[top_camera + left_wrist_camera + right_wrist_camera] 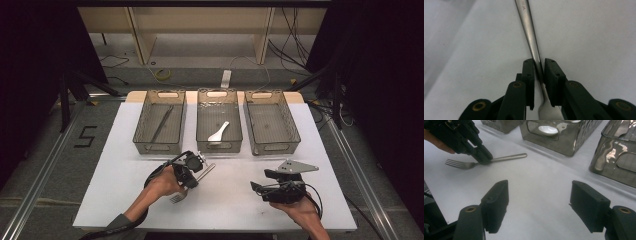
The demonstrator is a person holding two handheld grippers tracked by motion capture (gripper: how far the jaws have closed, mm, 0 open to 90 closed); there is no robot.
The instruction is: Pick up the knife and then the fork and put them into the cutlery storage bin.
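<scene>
A metal fork (205, 172) lies on the white table top, tines toward the near edge. My left gripper (192, 183) points down at it and is shut on its neck; in the left gripper view the jaws (539, 72) pinch the fork (529, 30) just above the tines. The right gripper view shows the fork (509, 157) flat on the sheet with the left gripper (484, 160) clamped on it. At the near right my right gripper (262, 181) hovers open, its jaws (539, 205) wide apart with nothing between them.
Three clear bins stand in a row at the back. The left bin (142, 145) holds a long dark utensil (162, 122), the middle bin (220, 146) a white spoon (218, 132), and the right bin (277, 149) shows nothing inside. White table top (235, 200) lies between the hands.
</scene>
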